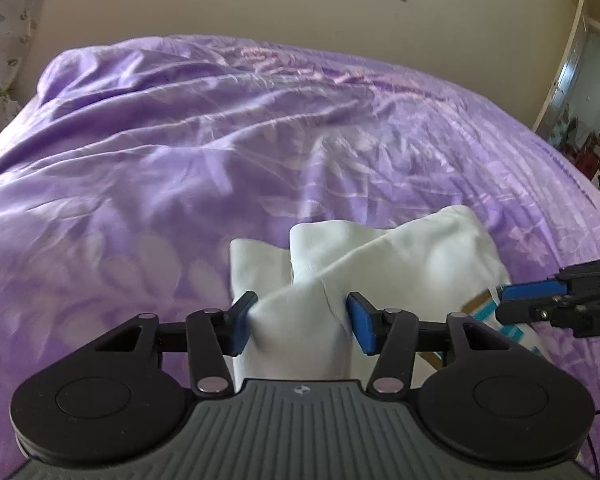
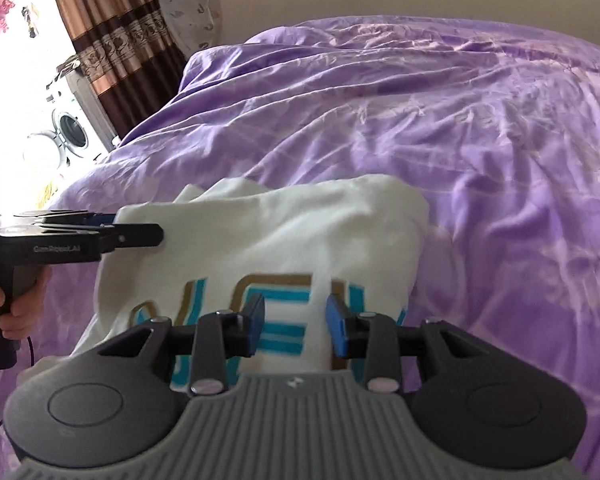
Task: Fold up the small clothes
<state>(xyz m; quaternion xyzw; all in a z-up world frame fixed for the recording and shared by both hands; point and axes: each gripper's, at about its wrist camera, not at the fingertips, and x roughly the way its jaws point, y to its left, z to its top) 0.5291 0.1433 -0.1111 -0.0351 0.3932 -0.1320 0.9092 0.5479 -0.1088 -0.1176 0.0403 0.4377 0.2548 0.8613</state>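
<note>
A small white T-shirt [image 2: 284,232] with teal and gold lettering [image 2: 276,336] lies on the purple bedspread [image 2: 480,140]. In the left wrist view my left gripper [image 1: 300,324] has a raised bunch of the white shirt [image 1: 380,256] between its blue pads, which are some way apart with the fabric filling the gap. My right gripper [image 2: 294,328] is open over the lettering, with fabric between its fingers but not pinched. It shows from the side at the right edge of the left wrist view [image 1: 500,304]. The left gripper shows at the left of the right wrist view [image 2: 156,230].
The purple bedspread [image 1: 220,140] is wrinkled and fills both views. A brown curtain [image 2: 112,40] and a washing machine [image 2: 70,128] stand beyond the bed's left side. A doorway [image 1: 588,120] is at the far right.
</note>
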